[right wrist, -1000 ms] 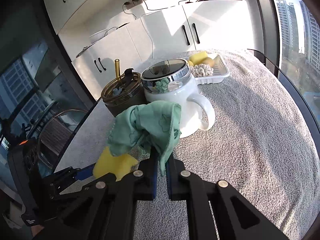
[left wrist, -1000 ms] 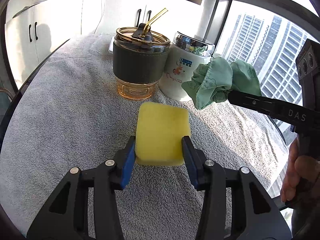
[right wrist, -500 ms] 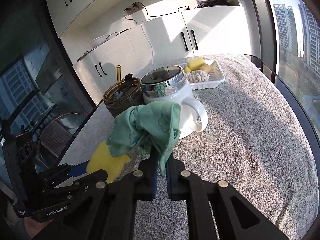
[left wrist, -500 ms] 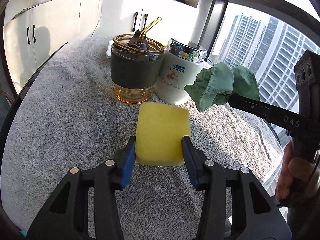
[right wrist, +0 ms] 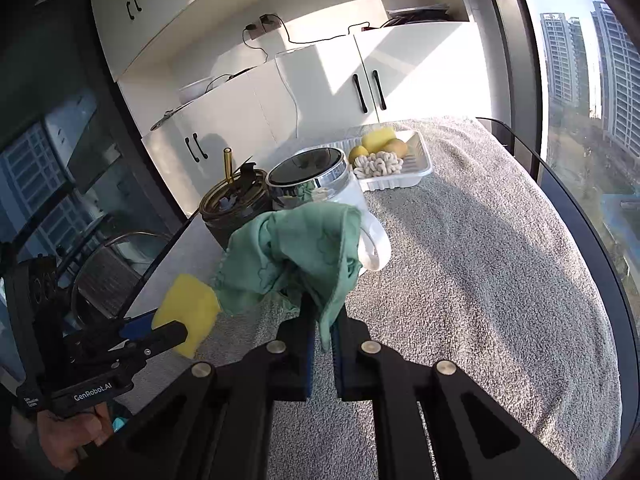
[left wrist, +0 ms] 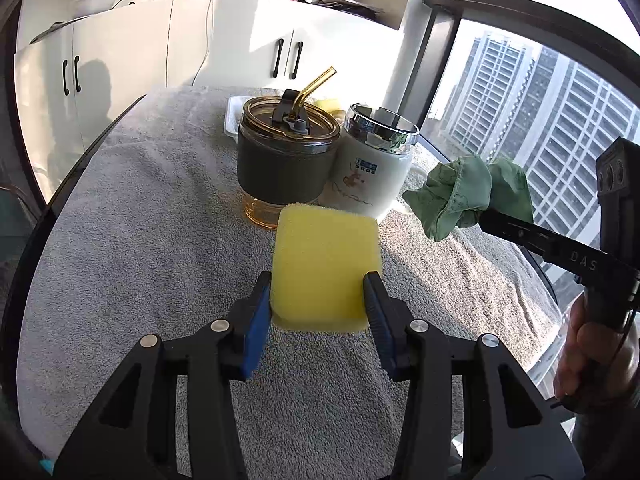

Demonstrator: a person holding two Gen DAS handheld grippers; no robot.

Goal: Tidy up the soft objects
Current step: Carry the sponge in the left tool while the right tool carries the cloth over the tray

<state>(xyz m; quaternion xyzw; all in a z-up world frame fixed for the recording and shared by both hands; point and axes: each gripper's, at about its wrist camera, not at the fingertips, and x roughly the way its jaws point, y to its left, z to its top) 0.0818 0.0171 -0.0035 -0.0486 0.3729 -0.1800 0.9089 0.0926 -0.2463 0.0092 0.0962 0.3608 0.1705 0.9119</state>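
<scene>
My left gripper (left wrist: 318, 294) is shut on a yellow sponge (left wrist: 326, 264) and holds it above the grey towel; the sponge also shows in the right wrist view (right wrist: 188, 312). My right gripper (right wrist: 322, 320) is shut on a crumpled green cloth (right wrist: 292, 256), held in the air in front of the white mug. The cloth also shows at the right of the left wrist view (left wrist: 468, 196). A white tray (right wrist: 416, 168) at the far end holds a knotted cream rope piece (right wrist: 378, 164), another yellow sponge (right wrist: 378, 140) and round yellow-brown items.
A dark tumbler (left wrist: 286, 164) with an amber straw and a white lidded mug (left wrist: 370, 170) stand side by side mid-table on the grey towel (right wrist: 480, 264). White cabinets stand behind. A window runs along the right edge.
Both grippers have risen and pulled back from the tumbler and mug, still holding the sponge and the cloth. More of the far tray shows.
</scene>
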